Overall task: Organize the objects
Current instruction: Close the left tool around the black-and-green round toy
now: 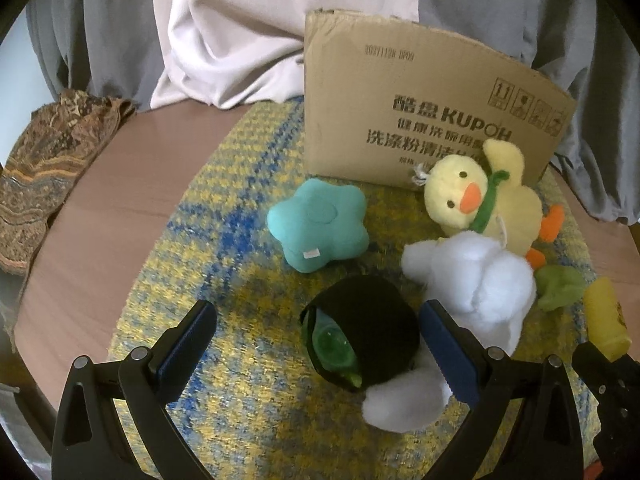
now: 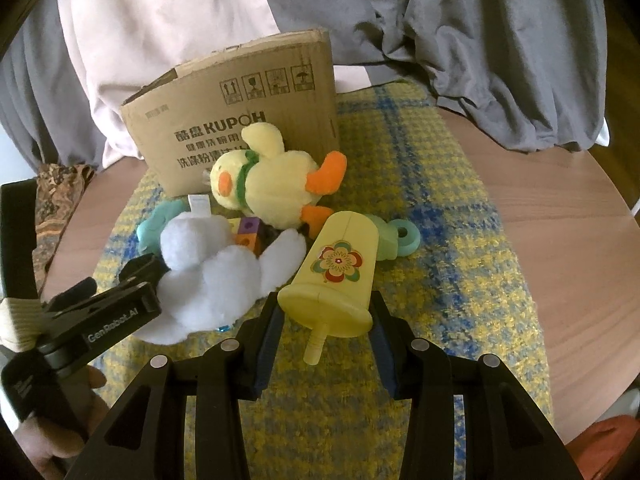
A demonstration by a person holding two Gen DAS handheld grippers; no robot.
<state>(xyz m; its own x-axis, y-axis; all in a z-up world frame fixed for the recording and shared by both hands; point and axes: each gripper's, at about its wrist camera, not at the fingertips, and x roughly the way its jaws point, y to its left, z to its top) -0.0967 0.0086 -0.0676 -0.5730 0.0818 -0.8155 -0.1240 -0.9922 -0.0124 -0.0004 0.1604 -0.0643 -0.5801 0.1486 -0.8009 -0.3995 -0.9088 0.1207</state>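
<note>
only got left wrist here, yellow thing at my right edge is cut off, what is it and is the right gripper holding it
Observer: A yellow popsicle-shaped toy with a flower print; the right gripper is shut on its wide end.
Operator: anything hidden behind the white plush
Observer: Yes, a purple and orange cube lies between the white plush and the yellow duck.
Operator: and that green lump by the duck
Observer: It's a mint-green ring toy.

Duck toy (image 2: 268, 184) before box (image 2: 240, 92) on mat (image 2: 440, 280)
</note>
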